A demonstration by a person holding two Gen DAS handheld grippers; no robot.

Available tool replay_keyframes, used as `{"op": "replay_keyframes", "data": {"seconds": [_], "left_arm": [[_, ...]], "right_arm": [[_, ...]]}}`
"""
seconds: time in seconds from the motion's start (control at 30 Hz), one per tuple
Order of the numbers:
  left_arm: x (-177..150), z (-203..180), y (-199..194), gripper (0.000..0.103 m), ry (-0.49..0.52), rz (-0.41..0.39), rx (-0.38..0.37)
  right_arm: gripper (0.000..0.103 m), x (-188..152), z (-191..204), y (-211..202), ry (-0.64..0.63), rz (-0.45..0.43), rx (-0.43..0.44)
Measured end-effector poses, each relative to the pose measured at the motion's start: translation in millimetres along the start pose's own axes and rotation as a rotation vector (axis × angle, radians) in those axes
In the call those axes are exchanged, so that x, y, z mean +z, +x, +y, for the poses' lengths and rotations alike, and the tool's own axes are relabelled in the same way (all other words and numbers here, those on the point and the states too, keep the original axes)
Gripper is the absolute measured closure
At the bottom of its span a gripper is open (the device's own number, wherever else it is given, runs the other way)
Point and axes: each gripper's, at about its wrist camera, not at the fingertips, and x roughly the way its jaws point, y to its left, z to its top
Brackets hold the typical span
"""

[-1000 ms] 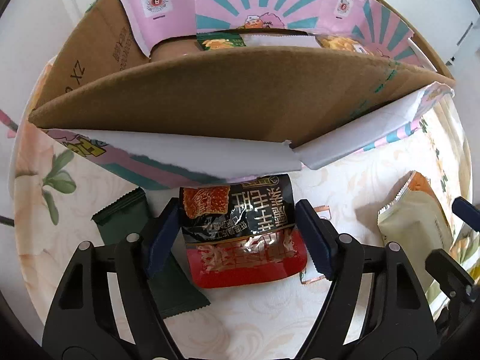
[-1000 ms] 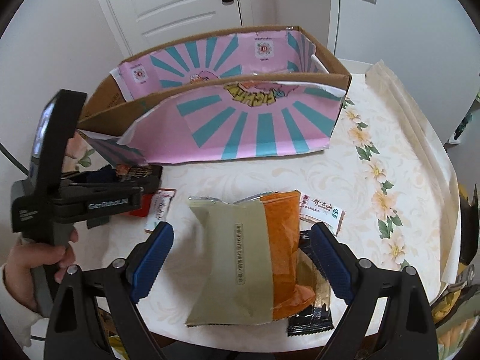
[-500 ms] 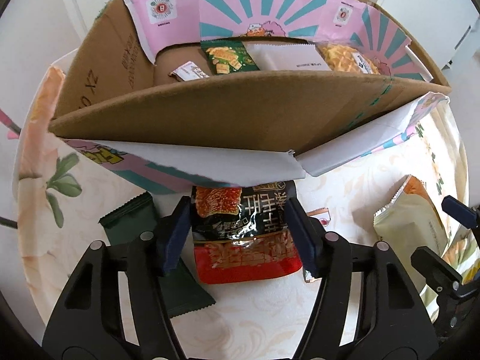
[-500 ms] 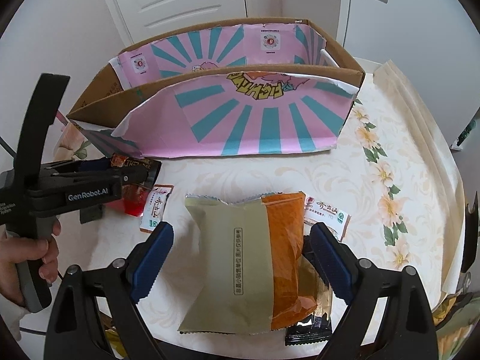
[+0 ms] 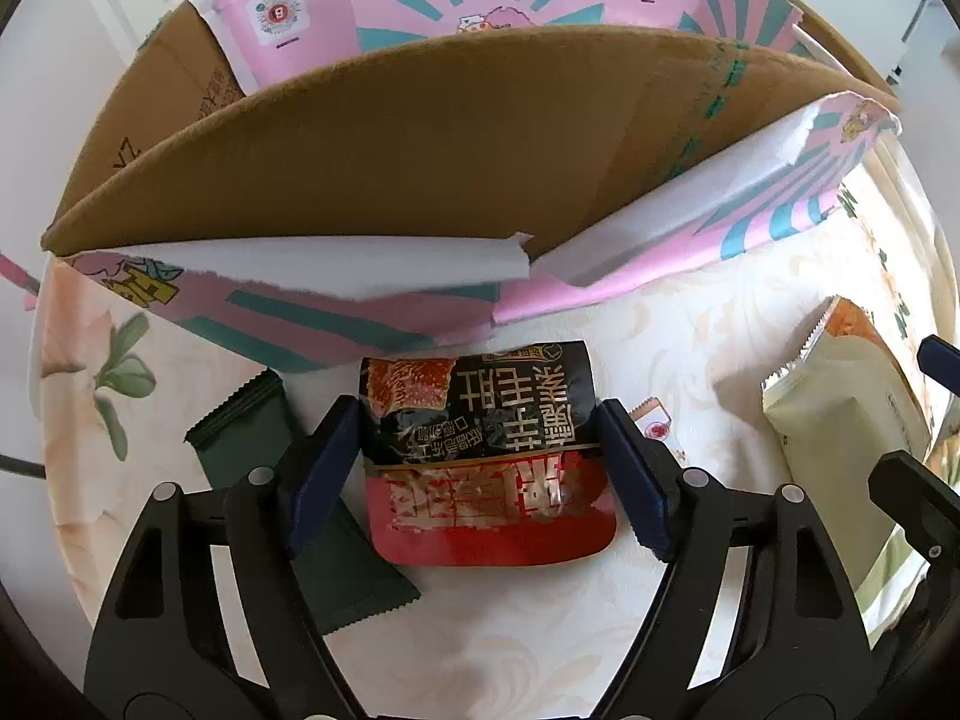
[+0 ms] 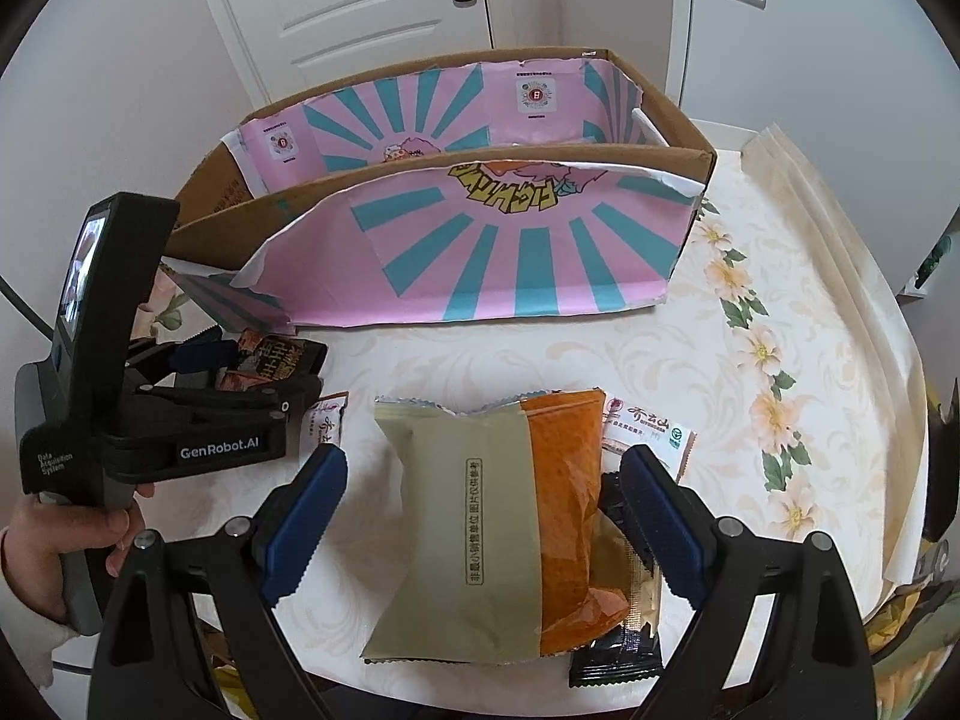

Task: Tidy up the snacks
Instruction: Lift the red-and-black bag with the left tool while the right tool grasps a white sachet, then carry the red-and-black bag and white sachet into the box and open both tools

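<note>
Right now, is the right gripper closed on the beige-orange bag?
No: the right gripper is open, both fingers clear of the beige-orange bag.

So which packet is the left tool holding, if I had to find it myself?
Start at the pink-and-teal cardboard box on the table. Just in front of its torn flap, the left tool grips a black-and-red snack packet; its glossy gold lettering sets it apart from the plain dark green wrapper beside it.

One cardboard box (image 6: 420, 228) counted. Six snack packets seen outside box: one black-red (image 5: 480, 450), one dark green (image 5: 252, 438), one beige-orange (image 6: 498, 528), two small white sachets (image 6: 651, 429), one black-gold (image 6: 624, 630).
</note>
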Motion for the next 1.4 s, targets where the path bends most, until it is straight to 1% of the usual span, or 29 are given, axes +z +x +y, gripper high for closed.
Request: {"op": "replay_keyframes", "data": {"seconds": [0.03,0.07,0.33,0.43,0.6,0.67,0.73,0.9,1.03,1.17,1.23,1.37,1.4], "left_arm": [[0,-1,-1,0.027,-0.002,0.000,-0.001],[-9,5,-6,0.027,-0.004,-0.001,-0.004],[-16,24,-35,0.027,-0.050,-0.043,-0.043],[-24,37,-52,0.027,-0.074,-0.069,-0.048],[-35,64,-77,0.027,-0.122,-0.105,-0.038],[-40,75,-85,0.027,-0.145,-0.114,-0.031],[-41,81,-90,0.027,-0.158,-0.116,-0.023],[-50,93,-88,0.027,-0.185,-0.113,-0.028],[-48,93,-81,0.027,-0.180,-0.121,-0.037],[-46,92,-79,0.027,-0.173,-0.123,-0.050],[-45,92,-79,0.027,-0.172,-0.126,-0.055],[-45,91,-81,0.027,-0.176,-0.130,-0.064],[-45,91,-82,0.027,-0.176,-0.131,-0.066]], "right_arm": [[0.012,0,0,1,0.000,0.001,0.002],[0.012,0,0,1,0.000,0.003,0.002],[0.012,4,7,-4,-0.017,-0.018,0.016],[0.012,6,16,-5,-0.043,-0.024,0.035],[0.013,5,42,-3,-0.120,-0.029,0.074],[0.017,4,54,2,-0.149,-0.023,0.089],[0.026,4,65,9,-0.170,-0.009,0.101],[0.041,0,84,28,-0.183,0.008,0.097],[0.054,-3,93,50,-0.195,0.033,0.064],[0.061,-5,97,62,-0.206,0.035,0.024],[0.070,-6,99,66,-0.223,0.032,0.007],[0.072,-8,102,69,-0.240,0.026,-0.008],[0.077,-9,101,69,-0.240,0.025,-0.003]]}}
